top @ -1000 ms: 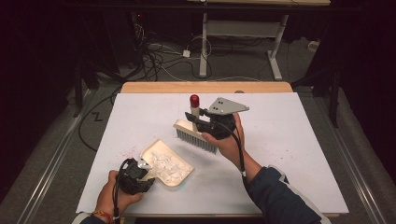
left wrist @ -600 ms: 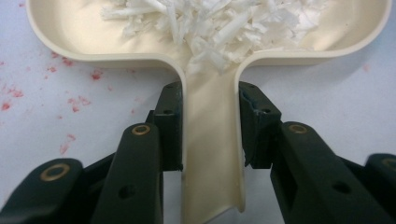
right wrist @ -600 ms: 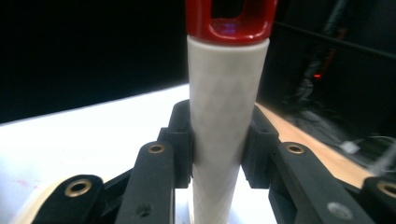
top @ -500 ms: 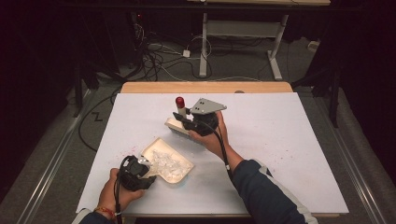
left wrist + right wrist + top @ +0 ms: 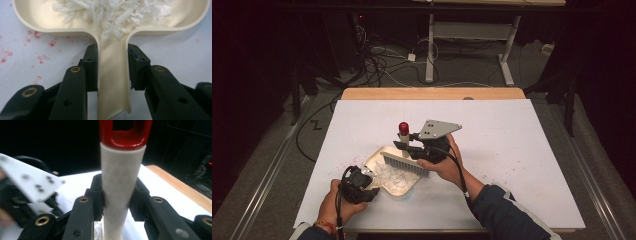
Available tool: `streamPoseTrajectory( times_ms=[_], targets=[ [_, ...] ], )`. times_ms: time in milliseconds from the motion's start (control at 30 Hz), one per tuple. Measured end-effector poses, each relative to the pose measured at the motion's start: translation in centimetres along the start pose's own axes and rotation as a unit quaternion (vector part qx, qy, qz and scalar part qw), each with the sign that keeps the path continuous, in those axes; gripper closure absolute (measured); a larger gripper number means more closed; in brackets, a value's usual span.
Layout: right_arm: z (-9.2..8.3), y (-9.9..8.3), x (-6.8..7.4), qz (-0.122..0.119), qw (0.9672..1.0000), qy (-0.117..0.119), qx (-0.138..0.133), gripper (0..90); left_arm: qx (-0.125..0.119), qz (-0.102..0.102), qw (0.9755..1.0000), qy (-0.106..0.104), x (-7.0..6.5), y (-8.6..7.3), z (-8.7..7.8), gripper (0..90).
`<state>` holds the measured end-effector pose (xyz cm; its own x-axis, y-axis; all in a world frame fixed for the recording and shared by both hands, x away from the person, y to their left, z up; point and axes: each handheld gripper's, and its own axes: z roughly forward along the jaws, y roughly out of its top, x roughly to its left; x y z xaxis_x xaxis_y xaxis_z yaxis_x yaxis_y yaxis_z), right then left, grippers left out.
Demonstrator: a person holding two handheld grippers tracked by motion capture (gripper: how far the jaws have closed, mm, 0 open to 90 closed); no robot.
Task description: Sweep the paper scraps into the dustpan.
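Left gripper view has the left gripper clamped on the cream dustpan's handle, the pan lying flat on the white table sheet just ahead of the jaws, probably to steady it while the white shreds are gathered inside. High view sets the right gripper just beyond and beside the left one, over the pan's far edge, pressed shut on the brush's white, red-capped handle. That handle stands nearly upright with the bristles down at the pan, as if to sweep scraps in.
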<state>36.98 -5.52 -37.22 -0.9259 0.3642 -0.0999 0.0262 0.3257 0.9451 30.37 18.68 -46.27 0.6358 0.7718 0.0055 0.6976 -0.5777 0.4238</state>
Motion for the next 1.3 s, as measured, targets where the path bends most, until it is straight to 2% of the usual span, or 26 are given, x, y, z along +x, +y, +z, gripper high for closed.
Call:
streamPoseTrajectory(
  times_ms=[133,233,500,633,700,833,867,967,1100,1200,1300],
  targets=[
    [-1.0,0.7,0.2,-0.014,0.9998,-0.011,-0.007,69.9,0.002,0.003,1.0,0.003,-0.1,0.1,0.0,63.0],
    [-2.0,1.3,0.1,-0.015,0.9994,-0.027,-0.014,69.9,0.004,0.005,1.0,0.005,-0.2,0.1,-0.1,63.0],
    [-3.3,1.0,-1.0,0.003,0.9978,-0.067,-0.002,69.9,0.006,0.01,0.9999,0.006,-0.2,0.1,-0.1,63.0],
    [-3.2,0.4,-1.0,-0.009,0.9957,-0.091,0.017,69.9,0.009,0.014,0.9998,0.007,-0.3,0.1,-0.2,63.0],
    [-3.2,0.0,-0.9,-0.01,0.995,-0.095,0.028,69.9,0.008,0.015,0.9998,0.007,-0.4,0.1,-0.1,63.0],
    [-2.8,-0.8,-0.2,-0.03,0.9922,-0.108,0.054,69.9,0.009,0.016,0.9998,0.005,-0.3,0.1,-0.1,63.0],
    [-2.7,-0.9,0.0,-0.029,0.9923,-0.106,0.057,69.9,0.01,0.019,0.9998,0.005,-0.3,0.1,-0.2,63.0],
    [-2.2,-1.1,1.0,-0.014,0.9958,-0.072,0.054,69.9,0.012,0.022,0.9997,0.008,-0.5,0.1,-0.2,63.0],
    [-1.9,-0.7,2.7,-0.024,0.998,-0.036,0.046,69.9,0.01,0.021,0.9997,0.006,-0.5,0.1,-0.3,63.0],
    [-2.4,-0.2,3.1,-0.025,0.9986,-0.025,0.038,69.9,0.011,0.023,0.9997,0.006,-0.4,0.0,-0.3,63.0],
    [-3.5,0.3,2.8,-0.025,0.9989,-0.029,0.028,69.9,0.011,0.024,0.9996,0.005,-0.4,-0.1,-0.3,63.0]
  ],
)
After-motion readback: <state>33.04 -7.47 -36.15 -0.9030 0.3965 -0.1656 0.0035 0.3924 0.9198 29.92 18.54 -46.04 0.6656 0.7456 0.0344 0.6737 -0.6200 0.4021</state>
